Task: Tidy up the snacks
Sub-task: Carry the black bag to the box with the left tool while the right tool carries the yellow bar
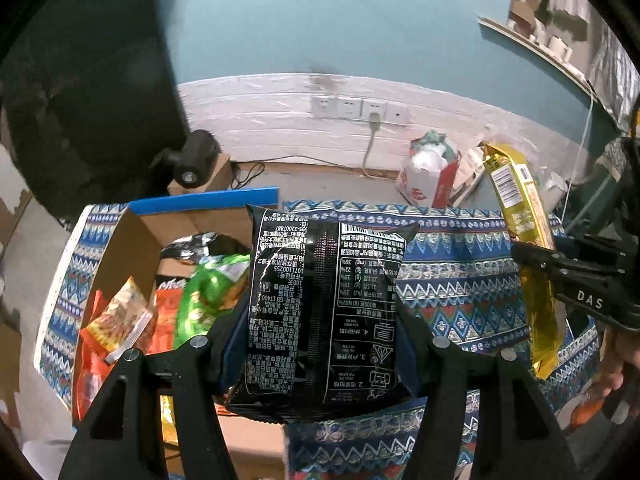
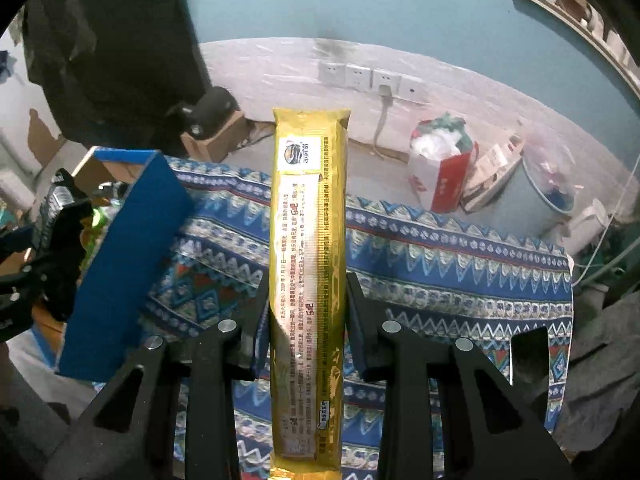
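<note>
My left gripper (image 1: 320,312) is shut on a black snack packet (image 1: 324,304) with white print, held upright above the right edge of an open cardboard box (image 1: 120,240). The box holds several snack bags, among them a green one (image 1: 208,292) and orange ones (image 1: 116,320). My right gripper (image 2: 308,300) is shut on a long gold snack pack (image 2: 308,280), held upright over the patterned cloth (image 2: 440,272). The right gripper with the gold pack also shows at the right of the left wrist view (image 1: 532,264). The left gripper and the black packet show at the left edge of the right wrist view (image 2: 52,216).
The box's blue flap (image 2: 132,264) stands up between the two grippers. Behind the table are a white bag (image 2: 436,160), a pale bucket (image 2: 536,196), a small cardboard box with a black device (image 1: 196,160), and wall sockets with a cable (image 1: 360,108).
</note>
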Demonstrator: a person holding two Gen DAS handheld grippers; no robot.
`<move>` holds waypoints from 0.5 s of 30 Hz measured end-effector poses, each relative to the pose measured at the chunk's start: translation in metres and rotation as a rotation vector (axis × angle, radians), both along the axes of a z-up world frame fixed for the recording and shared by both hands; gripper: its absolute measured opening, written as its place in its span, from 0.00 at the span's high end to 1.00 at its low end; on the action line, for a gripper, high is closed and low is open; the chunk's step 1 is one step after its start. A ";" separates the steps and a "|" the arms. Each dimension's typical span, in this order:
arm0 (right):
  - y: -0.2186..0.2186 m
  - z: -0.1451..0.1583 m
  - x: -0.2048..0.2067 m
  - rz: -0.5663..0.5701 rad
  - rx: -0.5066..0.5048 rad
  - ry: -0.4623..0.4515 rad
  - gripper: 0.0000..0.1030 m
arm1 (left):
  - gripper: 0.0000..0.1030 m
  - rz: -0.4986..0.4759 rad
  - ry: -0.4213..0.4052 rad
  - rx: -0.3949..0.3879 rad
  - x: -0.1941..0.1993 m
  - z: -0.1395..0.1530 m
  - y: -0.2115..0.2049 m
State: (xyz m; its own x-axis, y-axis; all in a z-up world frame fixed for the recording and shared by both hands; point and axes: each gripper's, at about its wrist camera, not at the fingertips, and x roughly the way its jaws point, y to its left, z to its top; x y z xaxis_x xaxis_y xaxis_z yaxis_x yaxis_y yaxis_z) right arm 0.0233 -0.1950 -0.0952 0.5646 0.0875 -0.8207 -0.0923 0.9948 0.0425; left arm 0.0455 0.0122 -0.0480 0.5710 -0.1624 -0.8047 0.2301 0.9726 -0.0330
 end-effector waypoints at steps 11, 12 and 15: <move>0.053 0.012 0.011 0.075 0.038 0.004 0.70 | 0.39 0.090 -0.019 -0.021 -0.005 0.008 0.048; 0.059 0.013 0.013 0.082 0.039 0.003 0.70 | 0.39 0.101 -0.019 -0.022 -0.006 0.008 0.053; 0.074 0.016 0.019 0.104 0.042 -0.001 0.70 | 0.39 0.133 -0.022 -0.024 -0.006 0.007 0.069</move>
State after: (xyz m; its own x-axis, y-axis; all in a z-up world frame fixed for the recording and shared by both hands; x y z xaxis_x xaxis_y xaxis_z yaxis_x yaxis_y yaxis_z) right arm 0.0418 -0.1205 -0.0791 0.5514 0.1800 -0.8146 -0.1947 0.9772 0.0842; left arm 0.0391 0.0808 -0.0405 0.6060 -0.1034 -0.7887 0.1000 0.9936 -0.0534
